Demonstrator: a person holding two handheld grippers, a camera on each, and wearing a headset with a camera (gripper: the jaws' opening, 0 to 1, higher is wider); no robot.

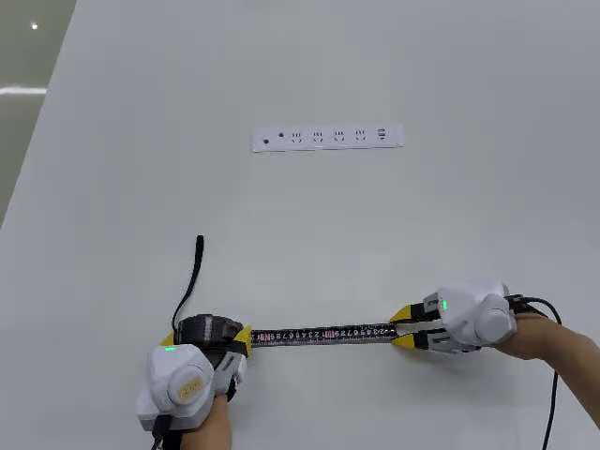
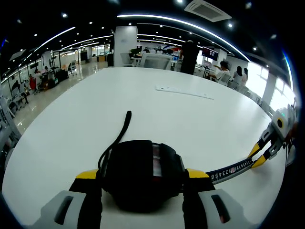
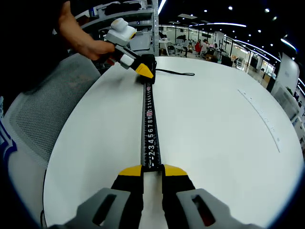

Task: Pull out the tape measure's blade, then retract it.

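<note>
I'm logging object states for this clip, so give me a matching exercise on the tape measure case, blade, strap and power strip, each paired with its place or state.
Things:
1. tape measure case
2. blade
3. strap
4. power strip

Places or states:
A. lies loose on the table, trailing away from the case
B. stretched out, its end held by the right gripper
C. on the far part of the table, apart from the rest
D. clamped in the left gripper

Pairs: 1-D, 2-B, 3-A, 4-C

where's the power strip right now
In the head view the power strip lies flat on the table, centre and far side, well beyond the pulled-out blade, which lies nearer the person.
</note>
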